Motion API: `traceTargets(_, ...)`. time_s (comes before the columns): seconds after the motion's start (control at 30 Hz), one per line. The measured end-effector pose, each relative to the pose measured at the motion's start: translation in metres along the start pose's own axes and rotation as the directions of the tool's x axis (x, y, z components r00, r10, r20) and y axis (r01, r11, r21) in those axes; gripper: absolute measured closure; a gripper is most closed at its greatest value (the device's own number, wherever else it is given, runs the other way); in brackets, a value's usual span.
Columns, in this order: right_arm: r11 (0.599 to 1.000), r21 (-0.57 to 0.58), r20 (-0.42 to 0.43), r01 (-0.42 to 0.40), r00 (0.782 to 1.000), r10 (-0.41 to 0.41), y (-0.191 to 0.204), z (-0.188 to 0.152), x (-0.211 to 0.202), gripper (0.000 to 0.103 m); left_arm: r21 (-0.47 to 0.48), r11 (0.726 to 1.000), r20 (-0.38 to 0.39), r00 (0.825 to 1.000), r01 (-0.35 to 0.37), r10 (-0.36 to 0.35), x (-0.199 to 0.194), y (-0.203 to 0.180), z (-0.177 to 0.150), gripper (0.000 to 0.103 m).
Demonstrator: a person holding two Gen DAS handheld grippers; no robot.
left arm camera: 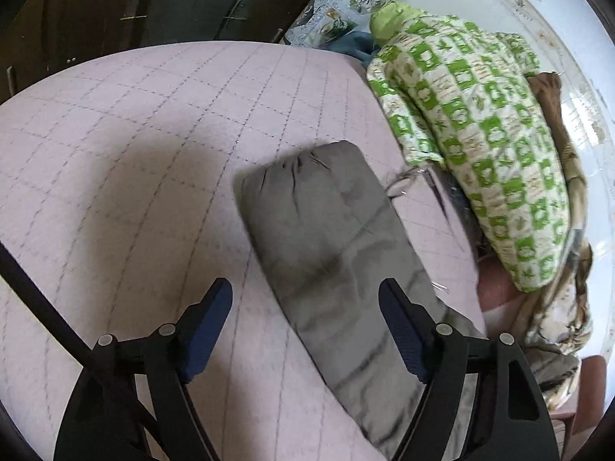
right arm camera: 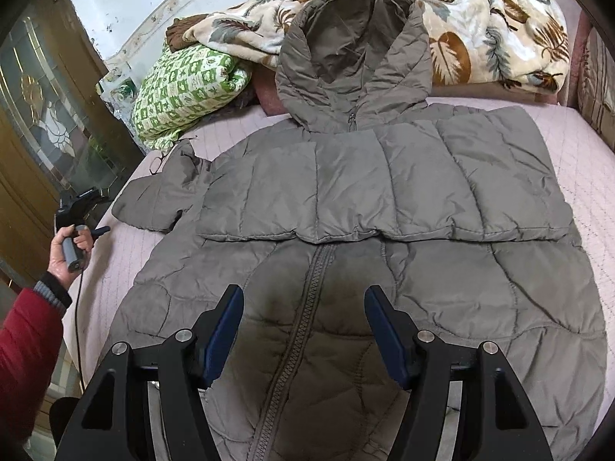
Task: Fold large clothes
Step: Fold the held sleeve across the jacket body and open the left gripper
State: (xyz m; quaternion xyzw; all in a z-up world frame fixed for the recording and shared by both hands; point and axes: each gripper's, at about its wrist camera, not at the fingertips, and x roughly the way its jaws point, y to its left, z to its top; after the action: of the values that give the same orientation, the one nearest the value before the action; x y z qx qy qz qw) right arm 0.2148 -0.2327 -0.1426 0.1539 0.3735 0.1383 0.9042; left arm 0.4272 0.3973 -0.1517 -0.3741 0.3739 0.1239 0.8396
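Folding sleeves: right sleeve (right arm camera: 442, 188) laid across jacket (right arm camera: 346, 307). Left gripper (left arm camera: 305, 330) wide over left sleeve (left arm camera: 326, 230), unpinched; grip needed. Right gripper (right arm camera: 303, 330) wide, empty.

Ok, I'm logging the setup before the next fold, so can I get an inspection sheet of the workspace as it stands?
Surface: bed with pale pink quilted cover, mostly bare on its left side.
Job's things: grey hooded puffer jacket lying flat, zipper up, one sleeve folded across the chest; the other sleeve sticks out sideways.
Clutter: green checked quilt and leaf-print blanket piled at the head of the bed.
Grippers: left gripper open over the loose sleeve, not pressing it; right gripper open above the jacket's zipper.
Cables: thin black cord hanging below the person's left hand.
Surroundings: glass-panelled wooden door beside the bed.
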Motion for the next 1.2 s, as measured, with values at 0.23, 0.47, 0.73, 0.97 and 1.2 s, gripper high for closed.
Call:
traceTargets(0.23, 0.999, -0.028, -0.008, 0.021, 1.0, -0.021, 0.006, 0.0, 0.007, 0.033, -0.008, 0.998, 0.06, 0.997, 0.058, -0.057, 0.022, -0.004, 0.013, 0.029)
traceTargets(0.47, 0.999, -0.017, -0.015, 0.032, 0.999, -0.032, 0.004, 0.002, 0.013, 0.033, 0.001, 1.0, 0.085, 0.996, -0.001, 0.001, 0.022, -0.006, 0.017, 0.087)
traceTargets(0.73, 0.999, 0.006, 0.022, 0.032, 0.999, -0.032, 0.0, 0.004, 0.002, 0.033, 0.1, 0.995, 0.166, 0.986, 0.008, -0.025, -0.029, -0.037, 0.016, 0.09)
traceTargets(0.97, 0.997, 0.067, 0.09, 0.039, 0.995, -0.045, -0.018, 0.008, -0.021, 0.033, 0.21, 0.976, 0.243, 0.964, 0.056, -0.107, -0.102, -0.09, 0.011, 0.09)
traceTargets(1.2, 0.99, 0.133, 0.152, 0.045, 0.986, -0.065, -0.041, 0.01, -0.047, 0.033, 0.384, 0.913, 0.284, 0.923, 0.14, -0.261, -0.194, -0.18, -0.022, 0.09)
